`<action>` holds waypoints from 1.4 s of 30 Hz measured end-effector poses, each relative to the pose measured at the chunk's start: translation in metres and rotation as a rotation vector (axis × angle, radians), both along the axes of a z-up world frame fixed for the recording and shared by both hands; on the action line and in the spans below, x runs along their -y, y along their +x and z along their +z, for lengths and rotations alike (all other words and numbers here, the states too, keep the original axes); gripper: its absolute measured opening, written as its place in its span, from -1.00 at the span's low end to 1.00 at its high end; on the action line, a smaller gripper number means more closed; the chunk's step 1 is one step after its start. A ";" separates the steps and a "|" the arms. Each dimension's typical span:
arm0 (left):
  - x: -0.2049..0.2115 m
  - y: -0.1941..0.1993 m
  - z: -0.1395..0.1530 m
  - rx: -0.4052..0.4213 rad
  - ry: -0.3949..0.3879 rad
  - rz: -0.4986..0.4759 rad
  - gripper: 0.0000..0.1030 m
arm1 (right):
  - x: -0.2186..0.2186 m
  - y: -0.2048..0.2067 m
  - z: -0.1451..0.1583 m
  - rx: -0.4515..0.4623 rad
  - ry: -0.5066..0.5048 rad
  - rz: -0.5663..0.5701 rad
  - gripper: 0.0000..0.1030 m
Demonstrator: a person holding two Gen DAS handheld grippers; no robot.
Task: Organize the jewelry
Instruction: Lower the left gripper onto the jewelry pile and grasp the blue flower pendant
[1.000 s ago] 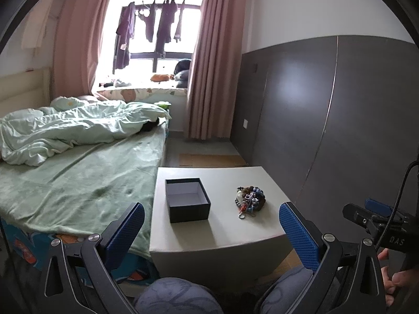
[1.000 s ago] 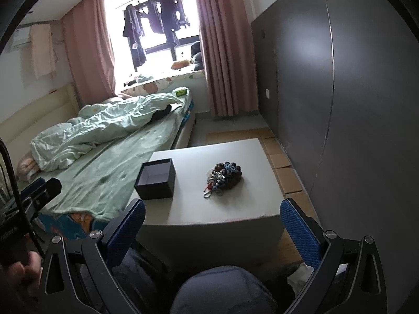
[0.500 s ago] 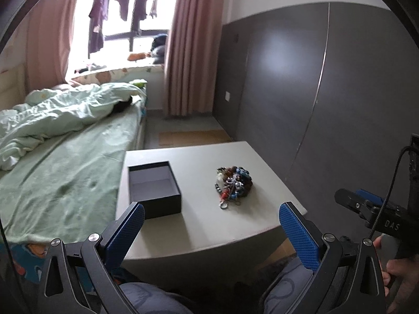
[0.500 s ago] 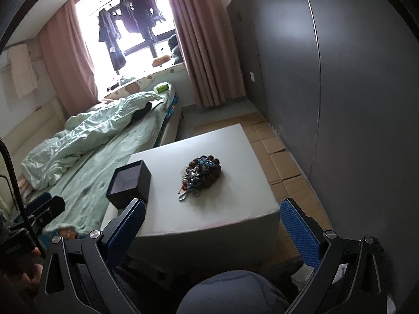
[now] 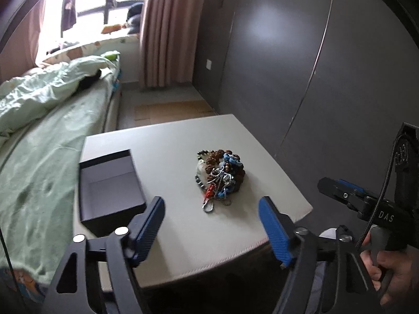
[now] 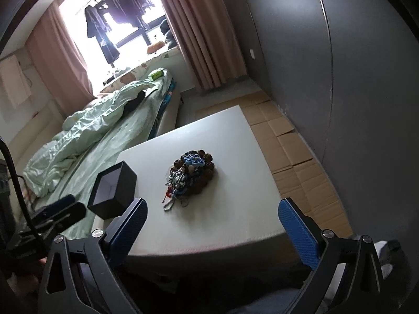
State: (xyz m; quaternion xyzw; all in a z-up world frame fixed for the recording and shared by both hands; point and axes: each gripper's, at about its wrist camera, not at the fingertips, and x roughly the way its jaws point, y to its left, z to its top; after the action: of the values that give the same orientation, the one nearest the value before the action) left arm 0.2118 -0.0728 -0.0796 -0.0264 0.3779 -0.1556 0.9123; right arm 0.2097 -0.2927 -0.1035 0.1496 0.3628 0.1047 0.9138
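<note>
A tangled pile of jewelry point(image 5: 219, 174) with brown and blue beads, chains and a metal clasp lies on a white table point(image 5: 183, 225). It also shows in the right wrist view point(image 6: 189, 175). An open, empty black box point(image 5: 110, 188) stands to its left, also in the right wrist view point(image 6: 113, 190). My left gripper point(image 5: 212, 214) is open and empty, over the table's near part, just short of the pile. My right gripper point(image 6: 212, 216) is open and empty, above the table's near edge. The right gripper also shows at the right of the left wrist view point(image 5: 366, 206).
A bed with green sheets point(image 5: 39, 162) and a rumpled duvet point(image 6: 86, 136) runs along the table's left side. A dark grey panelled wall point(image 5: 301, 65) stands to the right. Flattened cardboard point(image 6: 296, 151) covers the floor by the wall. Pink curtains point(image 6: 199, 31) frame a window behind.
Both grippers have moved forward and tilted down toward the table; the pile and box now appear larger and closer. The left gripper's fingers are a little closer together. Nothing on the table moved.
</note>
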 end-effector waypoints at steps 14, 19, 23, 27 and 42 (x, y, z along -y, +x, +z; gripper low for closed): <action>0.048 0.081 -0.027 -0.077 0.042 -0.160 0.20 | 0.022 0.049 -0.043 -0.062 0.130 -0.012 0.43; 0.062 0.106 -0.038 -0.113 0.079 -0.205 0.20 | 0.033 0.053 -0.051 -0.090 0.155 -0.052 0.43; 0.073 0.124 -0.046 -0.134 0.114 -0.239 0.20 | 0.038 0.063 -0.059 -0.137 0.160 -0.089 0.43; 0.085 0.136 -0.059 -0.161 0.171 -0.249 0.20 | 0.047 0.067 -0.067 -0.178 0.171 -0.132 0.43; 0.080 0.135 -0.057 -0.125 0.165 -0.250 -0.39 | 0.047 0.076 -0.075 -0.198 0.204 -0.129 0.43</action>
State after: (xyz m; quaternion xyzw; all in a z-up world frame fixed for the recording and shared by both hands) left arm 0.3467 -0.1527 -0.1363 0.0861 0.4460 -0.2347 0.8594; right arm 0.2853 -0.3395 -0.1784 0.2743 0.4283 0.0671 0.8583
